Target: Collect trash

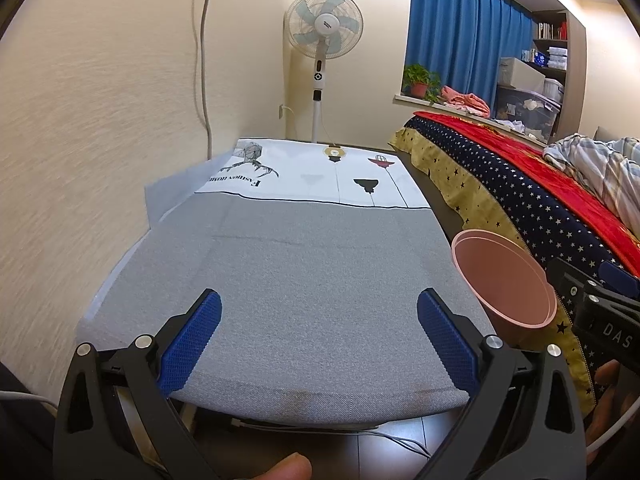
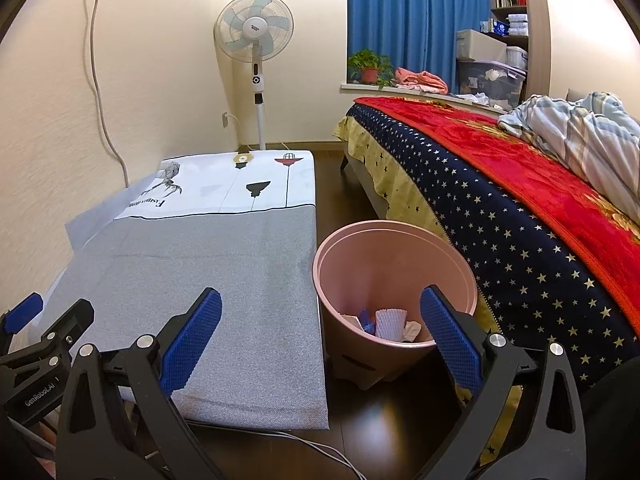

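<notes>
A pink waste bin (image 2: 394,264) stands on the dark floor between the low table and the bed. Inside it lie a white foam net sleeve (image 2: 390,322), crumpled white paper (image 2: 414,328) and a blue scrap (image 2: 366,320). My right gripper (image 2: 320,326) is open, its blue pads spread over the table's corner and the bin's near rim, with nothing held. My left gripper (image 1: 319,328) is open and empty above the grey cloth of the table (image 1: 312,264). In the left wrist view the bin (image 1: 504,276) shows at the right, beside the right gripper's body (image 1: 600,320).
The table (image 2: 208,280) wears a grey and white printed cloth and stands against the left wall. A bed with a starry cover and red blanket (image 2: 520,200) runs along the right. A standing fan (image 2: 256,40) is at the back. White cables (image 2: 304,440) trail on the floor.
</notes>
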`<state>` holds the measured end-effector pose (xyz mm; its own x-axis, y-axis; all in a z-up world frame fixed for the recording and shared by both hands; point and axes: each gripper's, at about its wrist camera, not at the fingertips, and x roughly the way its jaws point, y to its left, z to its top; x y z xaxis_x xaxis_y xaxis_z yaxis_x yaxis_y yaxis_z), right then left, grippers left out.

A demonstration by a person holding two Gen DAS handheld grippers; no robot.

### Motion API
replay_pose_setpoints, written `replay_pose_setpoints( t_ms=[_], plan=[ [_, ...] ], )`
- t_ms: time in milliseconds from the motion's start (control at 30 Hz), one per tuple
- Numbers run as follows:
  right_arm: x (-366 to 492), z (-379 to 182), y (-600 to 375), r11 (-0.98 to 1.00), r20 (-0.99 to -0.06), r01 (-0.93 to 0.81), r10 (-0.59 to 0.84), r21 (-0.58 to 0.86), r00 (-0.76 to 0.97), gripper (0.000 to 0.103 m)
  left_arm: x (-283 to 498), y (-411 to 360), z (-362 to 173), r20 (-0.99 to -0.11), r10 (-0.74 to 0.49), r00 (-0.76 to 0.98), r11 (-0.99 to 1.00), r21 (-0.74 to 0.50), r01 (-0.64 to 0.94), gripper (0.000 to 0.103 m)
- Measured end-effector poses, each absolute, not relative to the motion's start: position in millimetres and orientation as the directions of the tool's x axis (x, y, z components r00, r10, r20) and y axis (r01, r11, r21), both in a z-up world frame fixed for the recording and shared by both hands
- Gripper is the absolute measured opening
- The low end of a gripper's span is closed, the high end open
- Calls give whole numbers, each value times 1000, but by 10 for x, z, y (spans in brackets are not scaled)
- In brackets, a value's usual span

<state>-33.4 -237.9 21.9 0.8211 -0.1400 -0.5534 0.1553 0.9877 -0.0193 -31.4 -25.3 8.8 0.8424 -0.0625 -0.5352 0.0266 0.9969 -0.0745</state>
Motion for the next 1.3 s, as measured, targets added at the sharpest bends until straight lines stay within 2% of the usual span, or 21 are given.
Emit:
replay_pose_setpoints(
  t_ms=[1300],
  plan=[
    [-313,242,-2346,988,-548,153,-138,-19,825,98,-328,-287,51,-538,-66,840,997,-70,33,95]
  ],
)
